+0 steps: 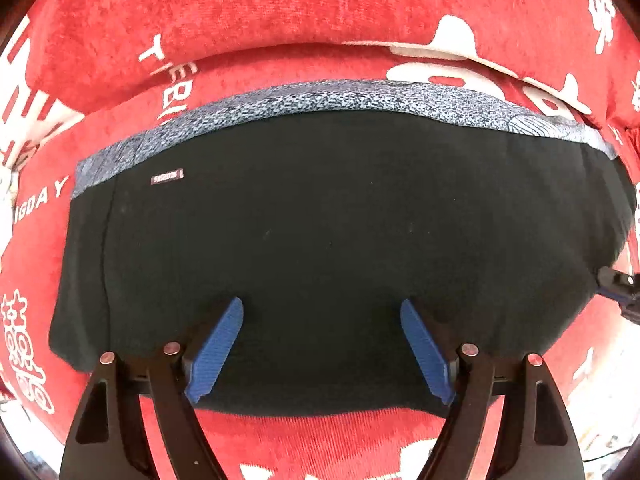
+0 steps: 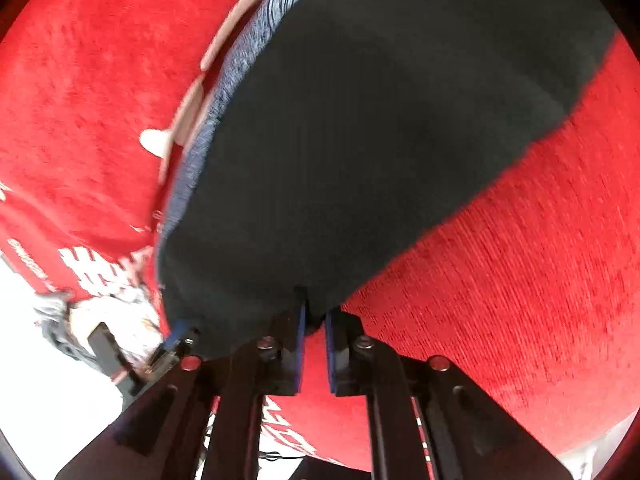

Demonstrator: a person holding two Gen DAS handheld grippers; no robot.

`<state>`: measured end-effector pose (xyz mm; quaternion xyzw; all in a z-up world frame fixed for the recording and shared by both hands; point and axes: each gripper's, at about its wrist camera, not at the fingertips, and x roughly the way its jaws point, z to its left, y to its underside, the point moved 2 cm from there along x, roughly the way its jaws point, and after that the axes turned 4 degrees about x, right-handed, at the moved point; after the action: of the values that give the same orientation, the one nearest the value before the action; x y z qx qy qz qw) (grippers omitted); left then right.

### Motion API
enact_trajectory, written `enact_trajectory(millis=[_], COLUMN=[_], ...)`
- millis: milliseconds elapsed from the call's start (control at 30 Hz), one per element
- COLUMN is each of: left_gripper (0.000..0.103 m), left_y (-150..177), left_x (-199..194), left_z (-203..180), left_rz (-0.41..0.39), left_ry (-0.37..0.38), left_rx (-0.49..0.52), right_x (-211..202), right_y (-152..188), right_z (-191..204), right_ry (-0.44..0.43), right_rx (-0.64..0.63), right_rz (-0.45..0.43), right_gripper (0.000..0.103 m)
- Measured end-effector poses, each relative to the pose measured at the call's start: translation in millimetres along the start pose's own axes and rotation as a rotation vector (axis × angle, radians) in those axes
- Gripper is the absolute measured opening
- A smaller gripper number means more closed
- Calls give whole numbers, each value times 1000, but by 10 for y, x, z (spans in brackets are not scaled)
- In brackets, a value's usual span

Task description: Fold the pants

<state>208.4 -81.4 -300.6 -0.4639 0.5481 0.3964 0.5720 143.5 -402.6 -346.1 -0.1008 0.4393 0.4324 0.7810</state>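
Underneath everything we see a plush red cloth with white printed lettering and symbols (image 1: pixel 248 16), and it fills both wrist views almost to the edge. On it lie the black pants with a speckled blue-grey waistband (image 1: pixel 320 220), folded into a compact, roughly rectangular bundle; the waistband runs along the far edge in the left view, and a small dark label (image 1: pixel 167 179) sits just below it near the left corner. A cream-white printed patch of the cloth (image 1: pixel 452 36) shows beyond the waistband. Our left claw (image 1: pixel 322 344) is spread wide, its ribbed blue pads (image 1: pixel 218 350) apart over the near edge of the bundle and gripping nothing. At the right rim of that view a bit of the other tool pokes in against the pants' right side. In the right view, which is blurred, our right claw (image 2: pixel 314 336) has its blue pads drawn close together on a small tuck of the pants' black edge (image 2: pixel 360 140), pinching the fabric at the corner nearest the camera. The same red cloth (image 2: pixel 520 280) spreads out to the right of the pants. Of the room we can make out little: a bright white area at the lower left of the right view, too washed out to read.
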Motion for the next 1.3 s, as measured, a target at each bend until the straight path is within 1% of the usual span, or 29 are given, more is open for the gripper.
enact_trajectory(millis=[67,133,200,233,300,400,433,467,533,567,600,633,667,700,767,800,833,867,900,933,967,1000,1033,1067,1100,1133,1167,1233,1300], left_gripper=[81,81,81,81,81,81,81,81,81,81,81,81,82,84,87,87,87,86,86,86,86,86,86,86,86,86,86,86,86], left_y=[-13,-48,-83,-106,-181,-168,-120,-112,-112,-123,-138,-152,-148,-136,-142,-163,-188,-206,-227,-268,-340,-394,-465,-561,-715,-794,-960,-1194,-1359], left_x=[-102,-231,-288,-292,-211,51,86,83,80,92,98,107,112,122,148,143,123,121,67,-19,-150,-211,-258,-281,-264,-239,-153,20,210], left_z=[-16,-117,-253,-331,-543,-678,-691,-715,-733,-740,-741,-750,-751,-796,-861,-866,-864,-872,-897,-938,-1041,-1114,-1198,-1301,-1448,-1509,-1639,-1778,-1850], left_rz=[-8,-31,-46,-53,-51,10,11,-9,-9,-2,8,12,11,6,-3,10,35,52,54,40,6,-13,-32,-51,-73,-81,-94,-111,-108], left_ry=[9,24,51,56,42,42,29,10,-4,-4,-5,-10,-19,-30,-68,-79,-85,-93,-100,-103,-103,-97,-92,-87,-76,-71,-76,-82,-99], left_rx=[1,0,-14,-18,-22,-68,-80,-79,-80,-89,-99,-104,-107,-108,-106,-117,-138,-146,-141,-128,-99,-82,-67,-52,-38,-33,-31,-42,-48], right_x=[-149,-424,-754,-910,-1198,-1477,-1526,-1568,-1573,-1548,-1516,-1521,-1549,-1597,-1654,-1643,-1655,-1685,-1765,-1826,-1908,-2001,-2053,-2069,-2020,-1911,-1785,-1386,-1019], right_y=[-14,-91,-238,-343,-585,-920,-1011,-1127,-1286,-1359,-1438,-1508,-1551,-1596,-1638,-1688,-1720,-1738,-1740,-1725,-1693,-1644,-1598,-1563,-1546,-1556,-1577,-1620,-1657], right_z=[-20,-96,-222,-306,-547,-889,-973,-1088,-1252,-1315,-1393,-1461,-1429,-1387,-1392,-1526,-1641,-1702,-1727,-1695,-1625,-1483,-1341,-1114,-919,-719,-542,-110,163], right_ry=[25,30,62,77,97,104,100,105,98,85,70,61,37,23,89,127,123,115,134,162,203,233,231,219,198,172,157,132,133], right_rx=[-24,-41,-35,-16,52,153,174,200,237,252,266,269,246,205,137,168,216,247,256,237,201,143,86,-7,-82,-155,-214,-357,-448], right_rz=[-7,-39,-114,-161,-242,-338,-356,-374,-382,-373,-352,-326,-323,-333,-340,-327,-323,-326,-336,-343,-354,-372,-382,-381,-358,-317,-282,-199,-150], right_gripper=[24,30,44,47,48,48,48,48,48,38,11,11,9,7,6,7,8,24,39,39,39,39,39,39,39,39,39,39,39])
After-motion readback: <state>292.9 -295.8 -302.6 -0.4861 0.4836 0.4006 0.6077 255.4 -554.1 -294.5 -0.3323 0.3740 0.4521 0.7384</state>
